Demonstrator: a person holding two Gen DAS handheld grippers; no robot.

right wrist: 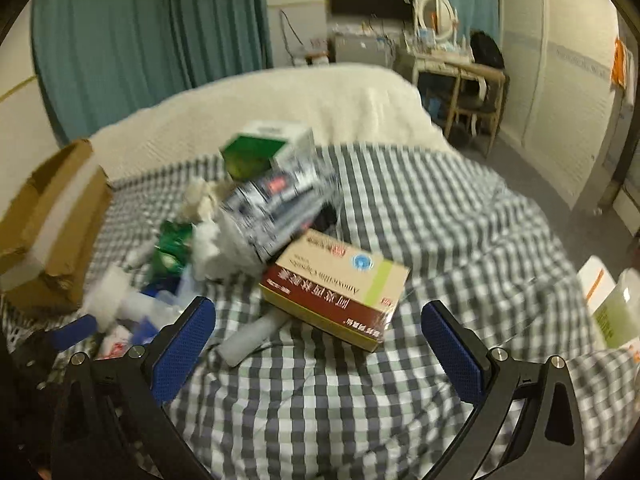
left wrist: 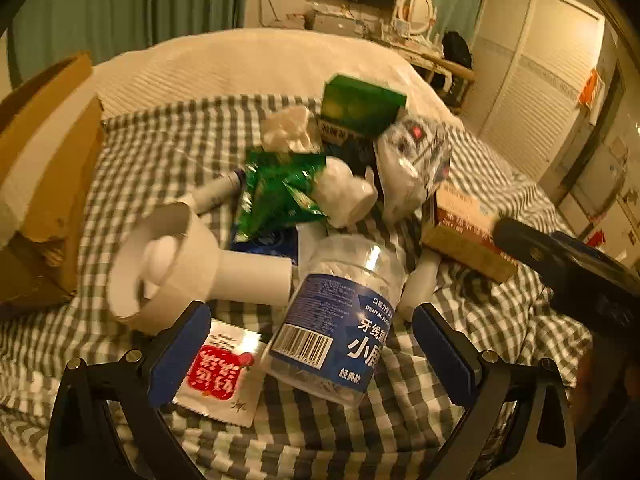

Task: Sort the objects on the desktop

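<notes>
A heap of small items lies on a checked bedsheet (left wrist: 168, 152). My left gripper (left wrist: 312, 354) stands open over a clear dental-floss jar (left wrist: 340, 320) with a blue label, its pads apart from the jar. Beside the jar lie a red-and-white sachet (left wrist: 220, 376) and a white handheld fan (left wrist: 176, 268). Green snack packets (left wrist: 280, 192), a green box (left wrist: 360, 106) and a crinkled plastic bag (left wrist: 412, 164) sit behind. My right gripper (right wrist: 318, 350) is open above bare sheet, just short of a red-and-beige medicine box (right wrist: 340, 288) and a white tube (right wrist: 252, 336).
An open cardboard box (left wrist: 48, 176) stands at the left edge of the bed. A cream blanket (right wrist: 280, 108) covers the far half. Bottles (right wrist: 612, 304) stand at the right, off the bed. Bare checked sheet (right wrist: 460, 220) stretches to the right of the heap.
</notes>
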